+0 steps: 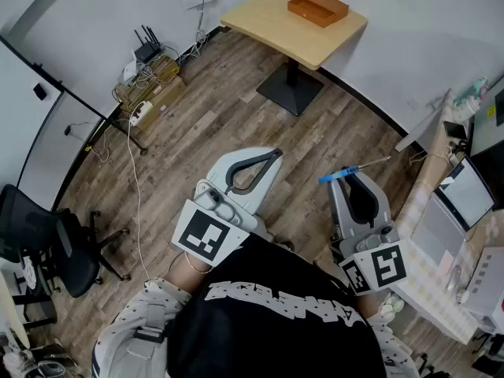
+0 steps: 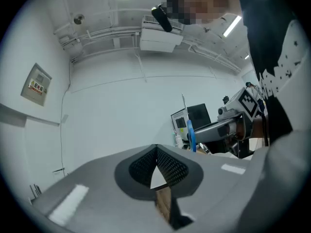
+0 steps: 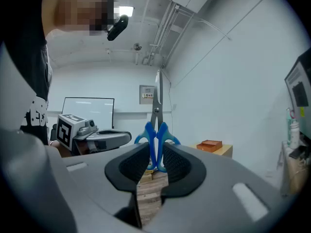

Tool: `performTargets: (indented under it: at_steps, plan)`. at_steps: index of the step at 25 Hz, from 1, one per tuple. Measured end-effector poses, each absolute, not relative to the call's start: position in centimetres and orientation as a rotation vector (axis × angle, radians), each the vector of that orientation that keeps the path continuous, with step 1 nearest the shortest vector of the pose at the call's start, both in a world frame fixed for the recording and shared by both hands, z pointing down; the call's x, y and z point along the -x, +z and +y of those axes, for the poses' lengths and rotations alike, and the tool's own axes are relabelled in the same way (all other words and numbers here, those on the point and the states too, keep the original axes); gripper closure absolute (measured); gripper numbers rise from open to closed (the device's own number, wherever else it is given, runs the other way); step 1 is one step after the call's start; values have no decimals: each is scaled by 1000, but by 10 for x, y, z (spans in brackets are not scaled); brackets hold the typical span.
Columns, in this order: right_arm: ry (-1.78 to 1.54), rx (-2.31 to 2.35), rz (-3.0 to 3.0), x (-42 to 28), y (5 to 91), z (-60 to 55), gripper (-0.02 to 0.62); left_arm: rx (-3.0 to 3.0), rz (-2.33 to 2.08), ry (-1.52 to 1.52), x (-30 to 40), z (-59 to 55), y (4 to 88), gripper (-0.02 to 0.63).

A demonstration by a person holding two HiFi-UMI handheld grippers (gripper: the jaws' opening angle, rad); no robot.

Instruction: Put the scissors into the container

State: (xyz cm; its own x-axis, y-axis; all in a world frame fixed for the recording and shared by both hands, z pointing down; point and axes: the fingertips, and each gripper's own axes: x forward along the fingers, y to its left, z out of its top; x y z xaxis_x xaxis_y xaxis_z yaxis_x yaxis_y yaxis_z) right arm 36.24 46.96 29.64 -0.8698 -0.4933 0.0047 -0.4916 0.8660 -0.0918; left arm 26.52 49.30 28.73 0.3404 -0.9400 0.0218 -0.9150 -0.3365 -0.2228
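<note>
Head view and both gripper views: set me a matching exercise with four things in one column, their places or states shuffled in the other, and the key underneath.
Things
1. scissors
2. container
3. left gripper
4. office chair

Places or states
A. shut, with nothing between its jaws
B. on the wooden table, far ahead
C. black, at the head view's left edge
D. clamped by the blue handles in the right gripper

Pairs: 1-D, 2-B, 3-A, 4-C

We are looking at a pale wooden table on its black pedestal, with cardboard boxes sitting to its left and an office chair standing farther left, nearer us.
</note>
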Motion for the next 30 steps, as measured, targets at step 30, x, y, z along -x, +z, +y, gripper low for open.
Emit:
performTargets:
  at_steps: [30]
  plan:
    - [-137,1018,2943,-181,279,325,492,2493,1560,-139,-67,345,280,604]
